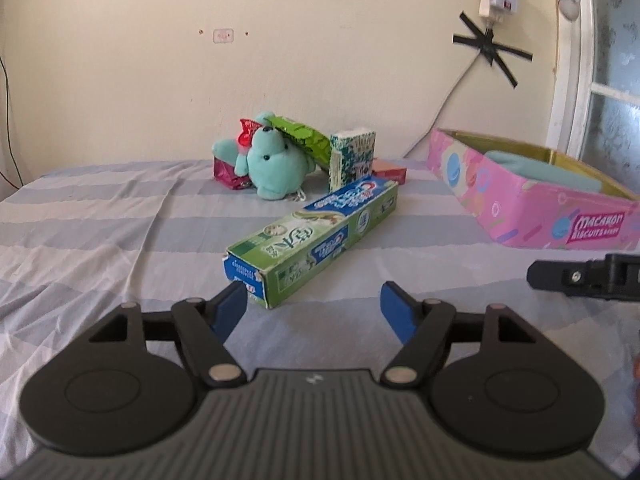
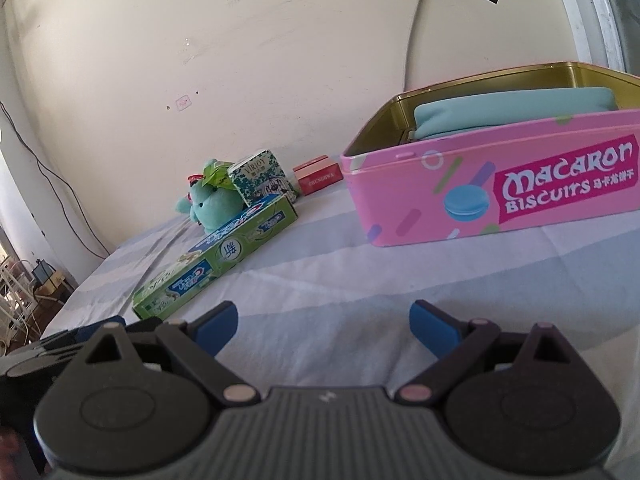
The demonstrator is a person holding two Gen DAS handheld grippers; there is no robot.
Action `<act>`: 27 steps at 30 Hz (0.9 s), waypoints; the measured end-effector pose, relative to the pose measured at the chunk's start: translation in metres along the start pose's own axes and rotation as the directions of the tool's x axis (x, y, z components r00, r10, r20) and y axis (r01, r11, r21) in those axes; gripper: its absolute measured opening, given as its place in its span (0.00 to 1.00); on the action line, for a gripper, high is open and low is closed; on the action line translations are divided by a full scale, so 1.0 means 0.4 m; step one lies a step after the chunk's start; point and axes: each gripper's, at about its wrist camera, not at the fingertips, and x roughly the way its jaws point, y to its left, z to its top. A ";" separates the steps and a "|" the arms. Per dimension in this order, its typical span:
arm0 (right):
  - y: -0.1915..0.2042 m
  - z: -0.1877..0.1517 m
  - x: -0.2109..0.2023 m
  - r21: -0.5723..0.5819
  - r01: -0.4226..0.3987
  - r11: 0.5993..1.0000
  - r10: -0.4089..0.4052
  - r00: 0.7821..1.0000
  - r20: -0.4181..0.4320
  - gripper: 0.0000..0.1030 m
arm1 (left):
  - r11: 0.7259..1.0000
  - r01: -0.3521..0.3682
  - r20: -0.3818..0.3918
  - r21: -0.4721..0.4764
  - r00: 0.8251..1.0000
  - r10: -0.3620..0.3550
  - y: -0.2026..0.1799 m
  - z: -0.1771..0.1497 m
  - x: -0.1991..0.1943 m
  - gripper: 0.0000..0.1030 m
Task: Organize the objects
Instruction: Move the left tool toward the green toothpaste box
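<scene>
A green and blue toothpaste box [image 1: 316, 240] [image 2: 216, 256] lies on the striped sheet, its near end just ahead of my left gripper [image 1: 312, 300]. The left gripper is open; its left pad sits close beside the box's corner, not pressing on it. My right gripper [image 2: 324, 316] is open over bare sheet, with nothing between its fingers. An open pink biscuit tin [image 1: 500, 200] [image 2: 500, 184] stands to the right, with a teal pouch [image 1: 544, 170] [image 2: 512, 114] inside. Behind the box lies a teal plush toy [image 1: 272, 160] [image 2: 212, 204].
A green packet [image 1: 304, 136] leans over the plush and a patterned tissue box [image 1: 352, 158] [image 2: 260, 176]. A small red box [image 1: 390, 170] [image 2: 318, 174] and a magenta wrapper [image 1: 228, 174] lie near the wall. The bed's left edge drops to the floor.
</scene>
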 end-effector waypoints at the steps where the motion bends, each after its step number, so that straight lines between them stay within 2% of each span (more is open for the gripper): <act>1: 0.000 0.000 0.000 0.000 0.000 1.000 0.000 1.000 0.000 0.94 | 1.000 0.005 0.009 -0.006 1.000 -0.005 0.002 0.000 -0.004 0.73; 21: -0.001 -0.002 0.003 -0.007 -0.004 1.000 0.004 1.000 0.001 0.95 | 0.999 0.016 0.027 -0.038 1.000 -0.015 0.010 0.002 -0.011 0.75; 22: -0.001 -0.002 0.003 -0.006 -0.006 1.000 0.006 1.000 0.001 0.95 | 0.999 0.013 0.033 -0.038 0.999 -0.011 0.010 0.003 -0.014 0.76; 24: -0.003 -0.001 0.003 -0.002 -0.011 1.000 0.011 1.000 0.000 0.95 | 0.999 0.012 0.062 -0.035 0.998 -0.010 0.010 0.009 -0.025 0.86; 27: -0.005 0.001 0.004 0.003 -0.017 1.000 0.017 1.000 -0.003 0.95 | 1.000 -0.015 0.108 0.009 0.994 0.014 0.000 0.024 -0.034 0.89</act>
